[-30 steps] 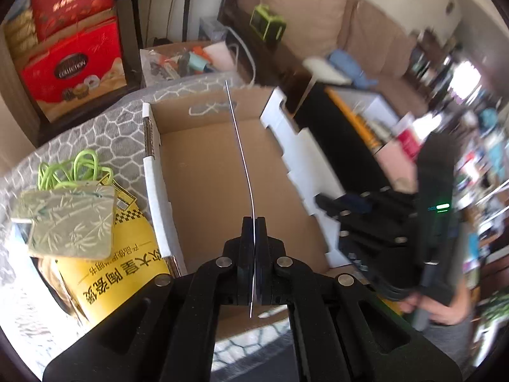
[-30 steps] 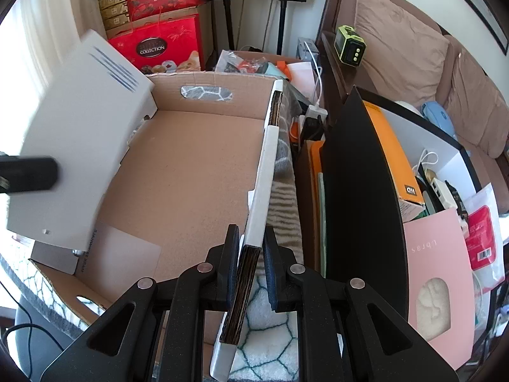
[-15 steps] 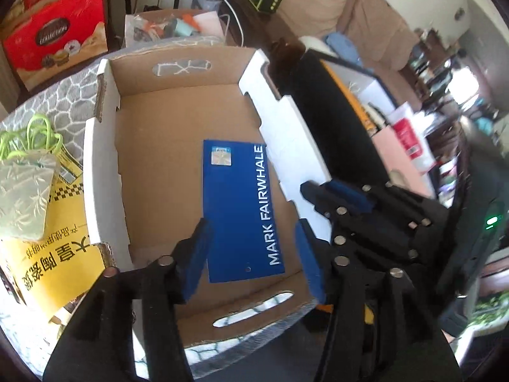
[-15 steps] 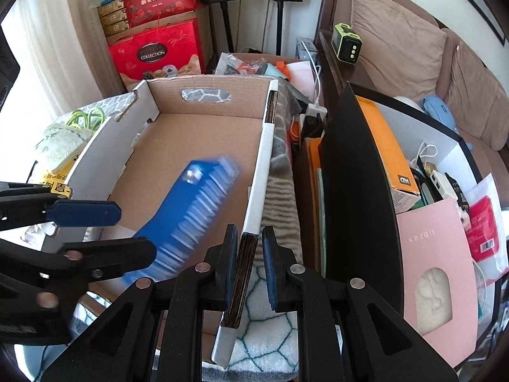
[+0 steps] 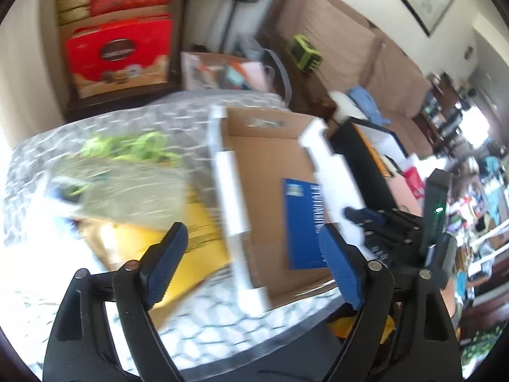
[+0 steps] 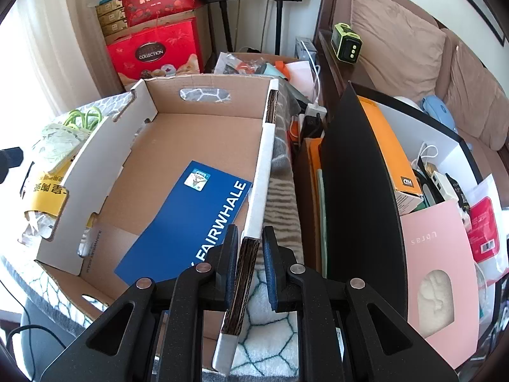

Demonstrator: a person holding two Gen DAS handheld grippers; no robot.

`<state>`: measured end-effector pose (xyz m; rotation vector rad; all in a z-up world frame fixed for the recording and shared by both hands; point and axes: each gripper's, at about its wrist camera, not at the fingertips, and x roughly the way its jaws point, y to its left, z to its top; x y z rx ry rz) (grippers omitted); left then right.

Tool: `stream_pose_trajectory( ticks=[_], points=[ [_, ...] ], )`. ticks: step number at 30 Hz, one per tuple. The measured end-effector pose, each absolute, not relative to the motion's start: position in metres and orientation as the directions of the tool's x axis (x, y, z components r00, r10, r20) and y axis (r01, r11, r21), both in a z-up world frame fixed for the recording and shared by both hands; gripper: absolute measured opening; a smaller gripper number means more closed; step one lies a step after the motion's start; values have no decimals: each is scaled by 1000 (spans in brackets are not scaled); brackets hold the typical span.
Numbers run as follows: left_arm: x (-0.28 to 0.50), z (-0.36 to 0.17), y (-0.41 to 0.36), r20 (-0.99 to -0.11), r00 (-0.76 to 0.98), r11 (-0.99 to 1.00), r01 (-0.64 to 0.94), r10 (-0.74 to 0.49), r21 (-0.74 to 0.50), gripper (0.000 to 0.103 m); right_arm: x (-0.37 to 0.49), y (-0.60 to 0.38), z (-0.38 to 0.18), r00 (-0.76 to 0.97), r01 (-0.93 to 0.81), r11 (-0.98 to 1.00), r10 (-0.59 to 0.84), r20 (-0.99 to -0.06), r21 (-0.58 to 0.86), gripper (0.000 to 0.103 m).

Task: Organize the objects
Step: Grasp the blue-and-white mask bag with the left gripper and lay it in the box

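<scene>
A blue flat card marked FAIRWHALE (image 6: 187,219) lies on the floor of the open cardboard box (image 6: 206,124); it also shows in the left wrist view (image 5: 302,222). My right gripper (image 6: 249,270) is shut on the box's right wall (image 6: 264,172). My left gripper (image 5: 254,267) is open and empty, above the box's left wall (image 5: 229,191) and the table left of it. The left view is blurred by motion.
A yellow bag (image 6: 47,191) and a pale green pouch with green cords (image 6: 63,140) lie left of the box on the patterned tablecloth (image 5: 203,337). A black bin with an orange box and a pink card (image 6: 435,254) stands on the right. Red gift boxes (image 6: 156,51) stand behind.
My left gripper opened and let go of the blue card, which now lies flat in the box. The left gripper then swung left. The right gripper kept its hold.
</scene>
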<state>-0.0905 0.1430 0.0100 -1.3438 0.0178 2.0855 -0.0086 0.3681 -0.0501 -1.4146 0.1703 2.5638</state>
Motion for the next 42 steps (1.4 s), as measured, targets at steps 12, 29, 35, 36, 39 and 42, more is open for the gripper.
stream_pose_trajectory(
  ticks=[12, 29, 35, 36, 39, 42],
  points=[
    [-119, -37, -12, -862, -317, -912, -254, 394, -324, 87, -12, 366, -54, -511, -234, -972, 145, -847, -25, 15],
    [-115, -126, -89, -588, -162, -588, 53, 793, -807, 85, -11, 367, -56, -507, -230, -973, 146, -849, -30, 15],
    [-119, -134, -90, -507, -157, -502, 74, 848, -862, 76, -9, 366, -60, -502, -229, -973, 144, -853, -29, 15],
    [-120, -136, -90, -502, -156, -495, 79, 851, -865, 74, -9, 365, -60, -501, -230, -973, 145, -853, -30, 15],
    [-124, -143, -90, -516, -148, -504, 108, 844, -857, 61, -10, 365, -59, -500, -232, -972, 145, -854, -29, 16],
    [-128, -147, -88, -511, -152, -498, 120, 846, -859, 43, -9, 365, -59, -500, -230, -973, 147, -854, -33, 16]
  ],
)
